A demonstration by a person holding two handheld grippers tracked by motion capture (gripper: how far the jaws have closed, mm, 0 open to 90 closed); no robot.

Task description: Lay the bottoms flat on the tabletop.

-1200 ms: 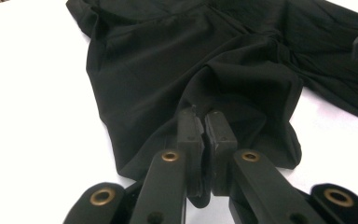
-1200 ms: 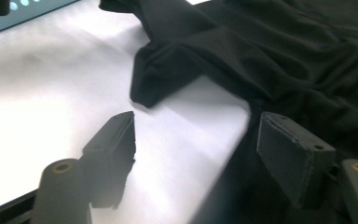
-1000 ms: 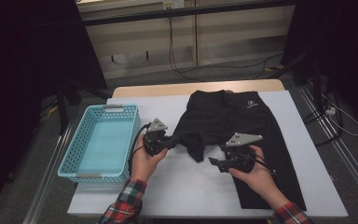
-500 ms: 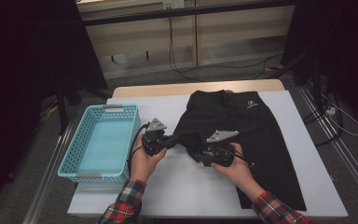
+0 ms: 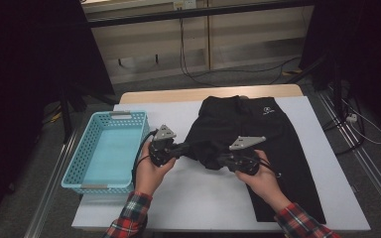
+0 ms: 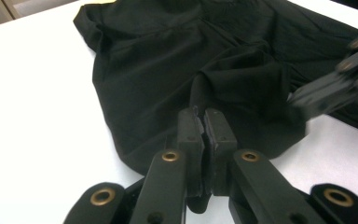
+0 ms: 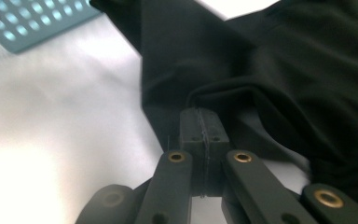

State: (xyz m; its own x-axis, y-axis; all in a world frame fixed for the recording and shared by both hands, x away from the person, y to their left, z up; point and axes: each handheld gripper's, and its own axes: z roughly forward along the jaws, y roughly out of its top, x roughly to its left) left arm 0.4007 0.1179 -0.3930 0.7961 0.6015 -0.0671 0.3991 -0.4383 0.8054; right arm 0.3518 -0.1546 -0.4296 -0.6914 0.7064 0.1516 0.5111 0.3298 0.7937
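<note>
Right gripper (image 5: 220,159) slid left, fingers just closed on black shorts (image 5: 258,139); left gripper (image 5: 182,147) pinches hem; fabric hides fingertips.

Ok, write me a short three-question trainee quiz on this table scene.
1. True or false: the left gripper is shut on the black shorts.
2. What stands on the table to the left of the shorts?
A. a blue basket
B. a red bucket
C. a cardboard box
3. Fill in: the right gripper pinches a fold of the ____.

Key
1. True: its pads grip a fold of cloth.
2. A: the basket.
3. Shorts; the jaws have just closed on the cloth.
</note>
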